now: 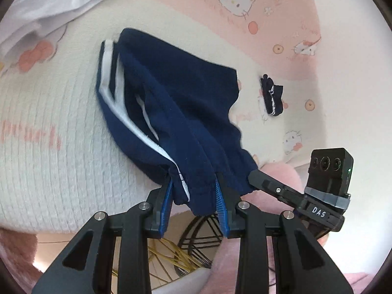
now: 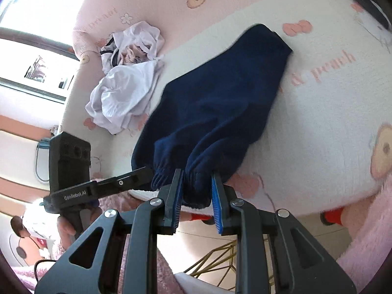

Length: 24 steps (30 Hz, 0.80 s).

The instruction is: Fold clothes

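Navy shorts with white side stripes [image 1: 169,98] lie stretched over the pink-and-white cartoon-print bed cover [image 1: 49,122]. My left gripper [image 1: 194,188] is shut on their elastic waistband at the near edge, blue pads pinching the bunched cloth. The right gripper [image 1: 259,178] comes in from the right and clamps the same waistband beside it. In the right wrist view the shorts [image 2: 215,103] run away from me, and my right gripper [image 2: 197,186] is shut on the gathered waistband. The left gripper [image 2: 142,174] holds the waistband just to its left.
A heap of white and lilac clothes [image 2: 127,78] lies at the far left of the bed; white cloth [image 1: 49,2] shows at upper left. A small folded navy item [image 1: 272,95] sits to the right. A gold wire stand [image 1: 171,257] is below the bed edge.
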Motion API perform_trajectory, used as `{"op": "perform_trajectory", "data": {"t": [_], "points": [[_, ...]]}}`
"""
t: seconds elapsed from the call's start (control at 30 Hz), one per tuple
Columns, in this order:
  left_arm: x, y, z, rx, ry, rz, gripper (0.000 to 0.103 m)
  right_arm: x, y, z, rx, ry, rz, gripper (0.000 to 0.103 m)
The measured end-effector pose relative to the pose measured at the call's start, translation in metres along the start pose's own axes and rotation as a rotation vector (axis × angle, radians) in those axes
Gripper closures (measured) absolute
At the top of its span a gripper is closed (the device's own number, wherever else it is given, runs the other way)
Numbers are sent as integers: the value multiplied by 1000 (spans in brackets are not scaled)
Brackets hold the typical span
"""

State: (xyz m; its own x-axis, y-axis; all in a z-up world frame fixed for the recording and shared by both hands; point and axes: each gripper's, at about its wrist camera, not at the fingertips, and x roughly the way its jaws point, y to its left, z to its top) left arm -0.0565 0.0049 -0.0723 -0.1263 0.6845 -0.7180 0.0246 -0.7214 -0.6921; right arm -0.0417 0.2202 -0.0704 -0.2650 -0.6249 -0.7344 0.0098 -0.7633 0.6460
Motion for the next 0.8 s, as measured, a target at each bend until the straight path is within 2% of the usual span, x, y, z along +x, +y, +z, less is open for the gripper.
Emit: {"op": "perform_trajectory", "data": {"t": [0.2,0.27,0.37,0.43,0.53,0.6,0.7,0.8], "points": [[-2,-4,50,22,6,6,70,10,7,49,-28,-15,4,82],[0,-3,62,6,5,-20,68,14,6,66,-30,-24,4,82],[-4,-2,71,13,-20,-42,59,21,4,85,-12,-47,-10,81],[-9,-5,65,72,-25,-7,59,27,-1,92,10,-38,-10,81],[-10,-5,42,114,-12,58,59,25,-1,80,-6,-15,-1,81],[-5,3,27,84,21,61,59,25,0,65,-12,4,-5,81],[2,16,3,49,63,85,60,29,-10,30,56,53,10,80],[10,30,-22,15,107,146,61,40,-18,-1,93,108,-51,75]]}}
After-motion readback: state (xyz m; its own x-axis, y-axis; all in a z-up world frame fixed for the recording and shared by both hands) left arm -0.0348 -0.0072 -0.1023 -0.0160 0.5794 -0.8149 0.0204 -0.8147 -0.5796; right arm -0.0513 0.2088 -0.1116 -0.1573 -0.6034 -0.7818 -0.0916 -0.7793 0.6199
